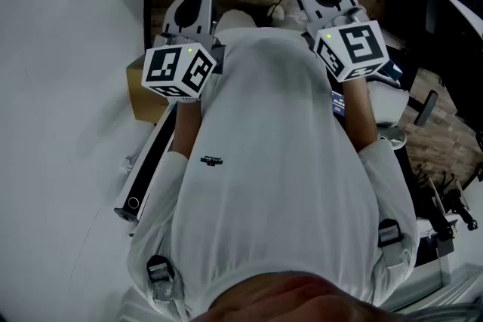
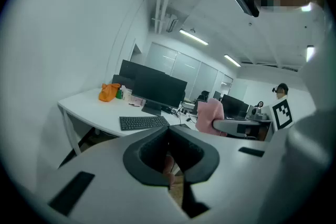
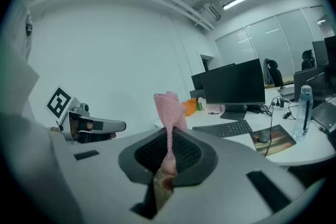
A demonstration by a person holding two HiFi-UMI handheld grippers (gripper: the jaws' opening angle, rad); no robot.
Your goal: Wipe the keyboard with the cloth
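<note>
- Pinching the pink cloth (image 3: 169,107) at its lower end, the right tongs (image 3: 168,136) are closed tight on it.
- The cloth rises past the jaw tips as a narrow twisted strip, its long axis in line with the jaws, and spreads into a loose bunch at the top.
- In the head view the cloth points forward, away from the person.
- The left tongs (image 2: 168,131) have their jaws together with nothing between them.
- The keyboard (image 2: 143,122) lies flat on the white counter (image 2: 94,110), well apart from both tongs.
- Its long axis runs along the counter's front edge, just in front of a dark monitor (image 2: 157,89).
- Both tongs are held in the air, side by side.
</note>
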